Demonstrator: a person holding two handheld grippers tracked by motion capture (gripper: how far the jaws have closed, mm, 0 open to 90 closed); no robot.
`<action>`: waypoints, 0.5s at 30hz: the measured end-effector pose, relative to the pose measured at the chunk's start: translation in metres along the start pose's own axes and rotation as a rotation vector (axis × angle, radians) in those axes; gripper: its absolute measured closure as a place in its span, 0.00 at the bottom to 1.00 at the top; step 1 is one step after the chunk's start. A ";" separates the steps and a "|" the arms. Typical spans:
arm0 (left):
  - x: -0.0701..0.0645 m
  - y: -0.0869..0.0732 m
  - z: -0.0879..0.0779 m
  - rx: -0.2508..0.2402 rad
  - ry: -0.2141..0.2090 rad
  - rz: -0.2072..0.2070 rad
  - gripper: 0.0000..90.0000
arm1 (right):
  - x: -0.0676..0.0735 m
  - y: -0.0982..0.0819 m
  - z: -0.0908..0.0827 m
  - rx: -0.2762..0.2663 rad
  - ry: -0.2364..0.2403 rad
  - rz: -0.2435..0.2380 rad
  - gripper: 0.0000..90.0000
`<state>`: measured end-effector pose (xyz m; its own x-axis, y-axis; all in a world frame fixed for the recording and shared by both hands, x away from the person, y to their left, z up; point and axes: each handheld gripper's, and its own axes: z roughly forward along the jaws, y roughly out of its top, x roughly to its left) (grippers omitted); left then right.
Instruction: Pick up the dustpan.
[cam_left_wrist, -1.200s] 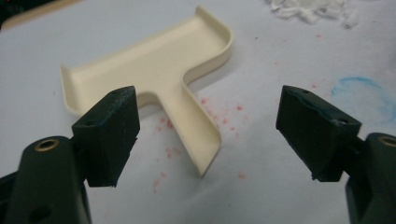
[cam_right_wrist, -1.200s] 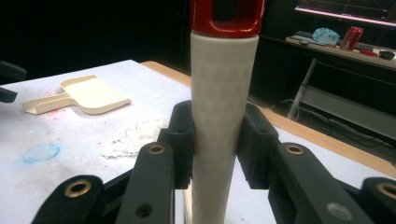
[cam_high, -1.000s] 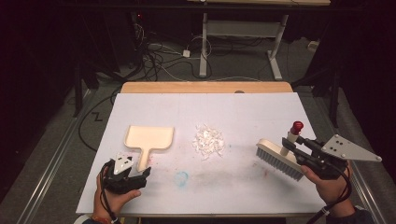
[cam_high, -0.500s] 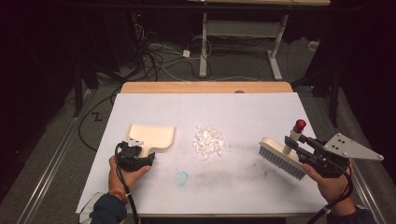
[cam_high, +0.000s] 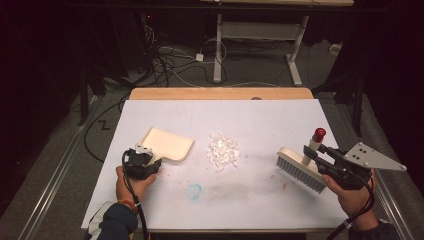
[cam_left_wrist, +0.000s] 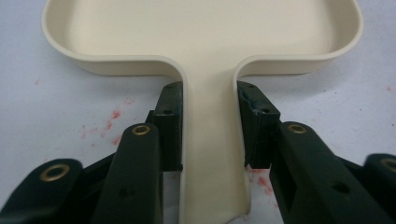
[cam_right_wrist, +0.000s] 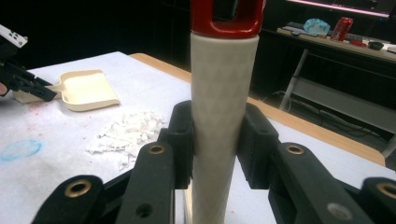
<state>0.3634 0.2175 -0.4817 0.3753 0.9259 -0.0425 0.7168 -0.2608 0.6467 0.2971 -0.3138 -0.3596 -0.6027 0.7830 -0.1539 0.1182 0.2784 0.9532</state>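
Note:
A cream dustpan (cam_high: 169, 143) lies on the white table cover (cam_high: 260, 115), left of centre. My left gripper (cam_high: 150, 164) has just closed on its handle (cam_left_wrist: 210, 140); both pads press the handle's sides in the left gripper view. A small heap of white scraps (cam_high: 223, 151) lies in the middle of the table. At the right, my right gripper (cam_high: 311, 153) is shut on the cream handle (cam_right_wrist: 223, 107) of a hand brush (cam_high: 299, 168) with a red end cap (cam_high: 318, 134); the bristles rest on the cover.
A faint blue smudge (cam_high: 193, 190) and red specks mark the cover near the front. The wooden table edge (cam_high: 220, 93) runs along the back. Cables and desk legs (cam_high: 218, 45) are on the dark floor beyond.
My left gripper moved forward and right to the dustpan's handle and closed on it; the dustpan has turned slightly. The right gripper and brush stayed put.

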 end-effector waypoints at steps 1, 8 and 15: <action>0.000 0.001 0.000 0.003 -0.002 0.001 0.71 | 0.000 0.000 0.000 -0.001 -0.003 -0.002 0.78; 0.007 0.003 -0.011 0.022 -0.053 0.070 0.71 | -0.002 -0.002 0.002 0.005 -0.013 0.010 0.78; 0.007 -0.002 -0.049 0.031 -0.033 0.174 0.71 | -0.005 -0.003 0.001 0.004 -0.035 0.027 0.78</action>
<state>0.3358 0.2375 -0.4463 0.5136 0.8569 0.0427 0.6573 -0.4250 0.6223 0.3000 -0.3178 -0.3621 -0.5714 0.8091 -0.1370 0.1371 0.2587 0.9562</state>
